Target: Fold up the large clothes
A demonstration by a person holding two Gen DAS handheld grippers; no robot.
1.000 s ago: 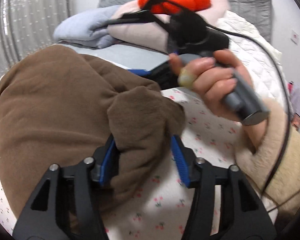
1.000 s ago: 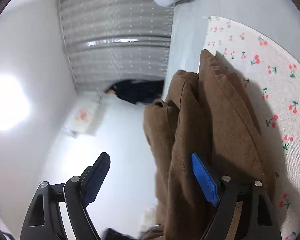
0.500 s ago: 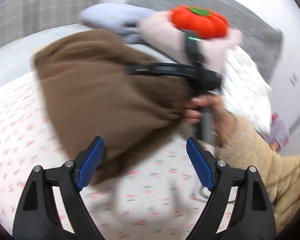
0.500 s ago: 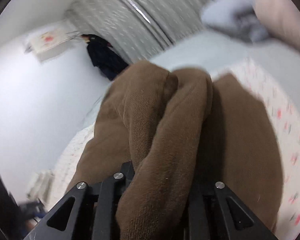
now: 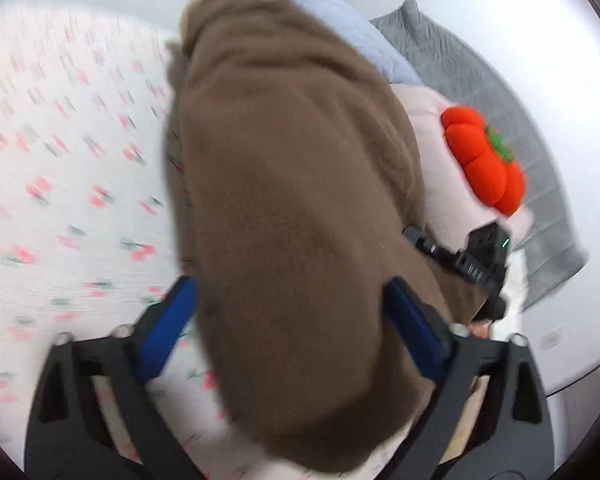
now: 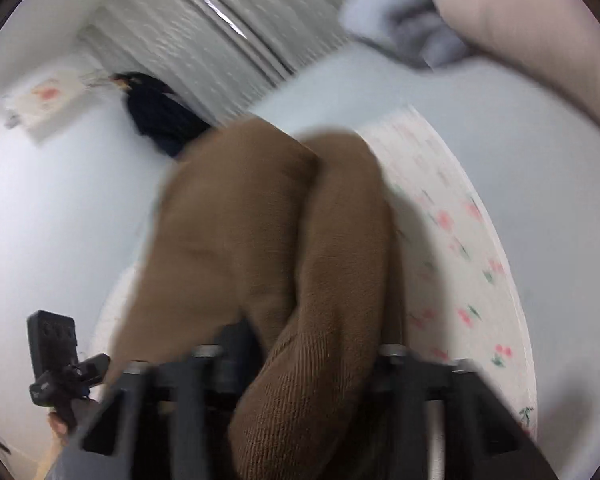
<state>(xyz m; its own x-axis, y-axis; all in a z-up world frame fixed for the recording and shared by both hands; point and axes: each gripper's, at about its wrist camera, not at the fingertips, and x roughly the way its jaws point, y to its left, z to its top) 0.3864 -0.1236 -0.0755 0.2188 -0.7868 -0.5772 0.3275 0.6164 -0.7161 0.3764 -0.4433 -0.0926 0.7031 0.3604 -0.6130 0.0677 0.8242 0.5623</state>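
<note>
While our right claw [image 6: 300, 364] grips a bunched fold of the brown garment [image 5: 300, 220], its length runs ahead, away toward the bed's [image 5: 60, 160] far edge, between the wide left claw [image 5: 292, 320].

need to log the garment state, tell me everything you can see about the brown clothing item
The brown garment is thick, soft, fleece-like fabric with a fine ribbed nap, bunched into rounded folds rather than flat. It lies over the cherry-print sheet. The right gripper is shut on a fold of it, with cloth bulging out between the fingers. The left gripper is open, its blue-padded fingers on either side of the fabric. Motion blur hides seams and the garment type.
</note>
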